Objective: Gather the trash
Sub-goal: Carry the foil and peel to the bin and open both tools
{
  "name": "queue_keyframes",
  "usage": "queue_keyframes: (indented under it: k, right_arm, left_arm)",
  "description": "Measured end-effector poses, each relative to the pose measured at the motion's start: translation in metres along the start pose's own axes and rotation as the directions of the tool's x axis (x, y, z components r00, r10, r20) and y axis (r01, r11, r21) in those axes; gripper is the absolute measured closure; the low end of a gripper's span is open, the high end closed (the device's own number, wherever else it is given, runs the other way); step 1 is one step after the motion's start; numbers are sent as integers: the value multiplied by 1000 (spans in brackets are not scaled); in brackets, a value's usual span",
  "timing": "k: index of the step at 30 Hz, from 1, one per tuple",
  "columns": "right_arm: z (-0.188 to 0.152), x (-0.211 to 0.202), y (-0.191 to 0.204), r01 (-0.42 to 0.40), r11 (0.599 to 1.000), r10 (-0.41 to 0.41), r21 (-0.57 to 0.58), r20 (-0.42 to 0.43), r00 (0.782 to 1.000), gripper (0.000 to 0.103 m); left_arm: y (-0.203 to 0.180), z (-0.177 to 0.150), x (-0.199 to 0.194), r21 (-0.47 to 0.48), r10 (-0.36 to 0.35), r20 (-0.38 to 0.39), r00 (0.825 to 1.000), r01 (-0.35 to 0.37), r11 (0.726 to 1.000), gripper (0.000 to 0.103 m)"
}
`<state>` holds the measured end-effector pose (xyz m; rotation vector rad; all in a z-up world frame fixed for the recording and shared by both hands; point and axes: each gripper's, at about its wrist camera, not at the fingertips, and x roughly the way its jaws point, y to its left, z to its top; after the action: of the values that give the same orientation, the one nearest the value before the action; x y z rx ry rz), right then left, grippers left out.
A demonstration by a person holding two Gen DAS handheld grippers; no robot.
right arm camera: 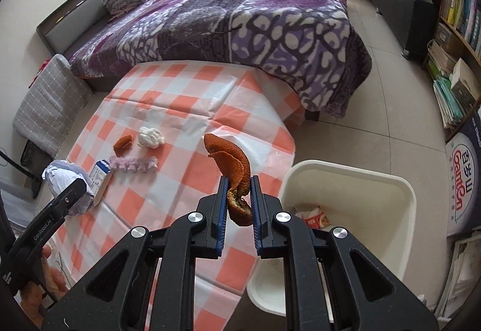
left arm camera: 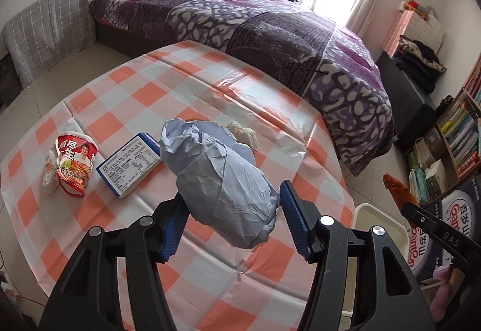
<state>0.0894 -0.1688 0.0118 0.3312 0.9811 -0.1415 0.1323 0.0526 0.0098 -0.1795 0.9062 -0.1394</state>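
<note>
Glossy plastic tablecloth, creased matt paper wad, rough orange peel, smooth plastic bin.

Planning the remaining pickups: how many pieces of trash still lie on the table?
6: noodle cup, a wrapper beside it, box, tissue wad, peel scrap, pink strip. The held paper may hide more.

Black hand-held gripper, blue pads, silver screws
</note>
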Motion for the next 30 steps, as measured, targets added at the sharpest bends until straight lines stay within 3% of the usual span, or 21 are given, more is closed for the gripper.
queue_keyframes:
  k: [7,9,10,12,14,16,18,19,21,25,30]
  right_arm:
    - [-8,3,-45,75,994,-70,73,-64,995,89]
    - [-10,1,-59,105,989,-99,106,-66,993,83]
    - [-10,-1,-66,127,984,-120,127,-66,991,78]
    - [-10,-5,-79,168,972,-160,167,-58,985,53]
    - [-10,-11,-93,185,961,-180,205,-43,983,49]
    - [-10,-15,-105,186,952,-183,242,-32,983,40]
    - [-11,-21,-118,189,940,-192,286,-16,981,23]
    - [-11,-24,-123,191,933,-198,304,-8,980,22]
    - [-10,-28,-132,196,923,-207,332,-1,978,13]
    - [-8,-33,-146,179,906,-197,383,7,980,13]
    - [-7,-38,-161,173,888,-199,427,18,980,10]
  left_arm:
    - [-26,-5,7,40,-40,-16,999,41,998,44]
    - [-34,-7,8,47,-58,-25,998,59,997,44]
    - [-38,-7,9,52,-66,-29,997,68,996,44]
    - [-46,-9,10,65,-82,-36,996,84,994,44]
    - [-55,-12,10,81,-96,-43,994,99,992,44]
    - [-65,-16,12,97,-115,-56,992,120,988,44]
    - [-77,-22,14,115,-131,-75,988,139,984,44]
    - [-83,-25,16,123,-143,-90,986,153,980,44]
    - [-96,-32,20,137,-167,-121,979,183,974,44]
    - [-124,-45,26,172,-219,-174,960,248,953,44]
    - [-157,-62,38,167,-309,-268,913,360,918,44]
